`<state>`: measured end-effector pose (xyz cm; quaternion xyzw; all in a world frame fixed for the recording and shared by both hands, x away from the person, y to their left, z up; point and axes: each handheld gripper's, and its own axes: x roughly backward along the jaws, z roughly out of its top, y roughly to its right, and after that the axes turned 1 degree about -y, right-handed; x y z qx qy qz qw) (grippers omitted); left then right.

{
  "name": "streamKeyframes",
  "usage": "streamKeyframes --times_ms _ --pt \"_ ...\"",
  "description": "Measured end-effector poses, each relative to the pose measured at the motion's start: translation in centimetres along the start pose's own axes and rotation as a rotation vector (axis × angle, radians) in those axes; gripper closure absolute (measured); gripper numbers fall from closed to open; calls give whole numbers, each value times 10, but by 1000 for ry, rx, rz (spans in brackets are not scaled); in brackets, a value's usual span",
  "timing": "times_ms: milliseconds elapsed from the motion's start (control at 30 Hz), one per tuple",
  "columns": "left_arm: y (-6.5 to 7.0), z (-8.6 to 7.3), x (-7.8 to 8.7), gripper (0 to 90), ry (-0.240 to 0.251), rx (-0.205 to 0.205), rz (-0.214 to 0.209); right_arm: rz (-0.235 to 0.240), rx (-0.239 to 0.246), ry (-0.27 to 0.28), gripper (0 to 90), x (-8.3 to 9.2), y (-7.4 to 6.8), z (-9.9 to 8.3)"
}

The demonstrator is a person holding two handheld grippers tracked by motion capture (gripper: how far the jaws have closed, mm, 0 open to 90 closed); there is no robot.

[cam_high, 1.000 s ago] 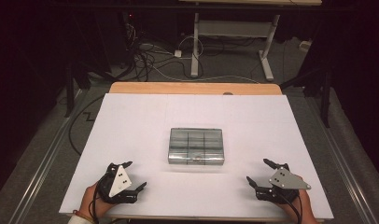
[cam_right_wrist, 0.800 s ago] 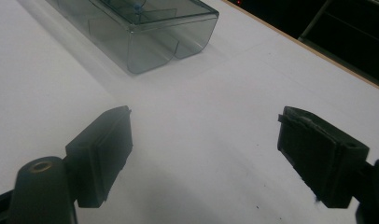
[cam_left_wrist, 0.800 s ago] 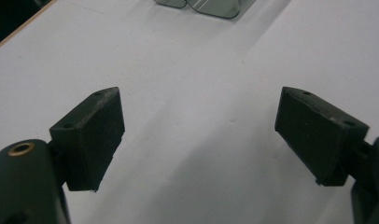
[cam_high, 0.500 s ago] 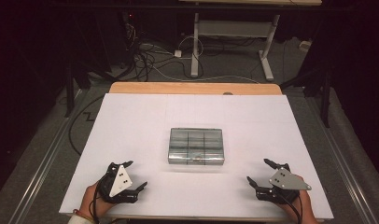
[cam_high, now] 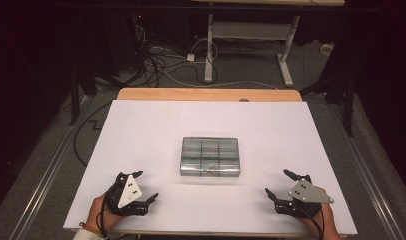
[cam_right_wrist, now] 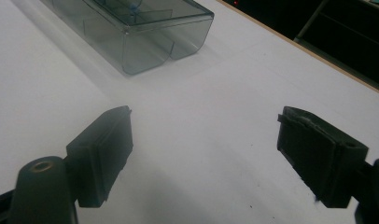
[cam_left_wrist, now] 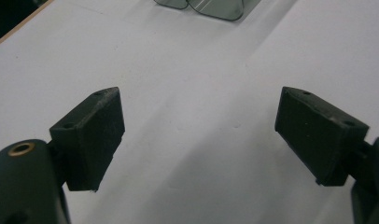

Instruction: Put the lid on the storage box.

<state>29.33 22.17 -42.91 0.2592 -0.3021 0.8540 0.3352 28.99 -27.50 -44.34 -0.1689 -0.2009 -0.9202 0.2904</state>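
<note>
My left gripper (cam_high: 141,186) and right gripper (cam_high: 280,183) both rest on the white counter (cam_high: 141,135) with jaws spread wide and empty. The clear compartment box (cam_high: 210,156) sits ahead of and between them, well apart. I judge its smooth walls slippery: closing on one side alone could skid or tip it.

Desk (cam_high: 141,130) top white, far edge tan wood. Box (cam_high: 210,156) clear smoky grey-green plastic (tiny blue bit inside (cam_right_wrist: 134,5)). Both hand-held grippers, left (cam_high: 141,186) and right (cam_high: 280,182), black with a pale grey plate on top. Floor (cam_high: 51,150) grey.
</note>
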Motion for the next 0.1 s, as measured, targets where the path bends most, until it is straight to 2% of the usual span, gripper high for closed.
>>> streamKeyframes --times_ms 100 --pt "-1 1 0 154 4 5 1 -2 -2 0 189 0 0 1"
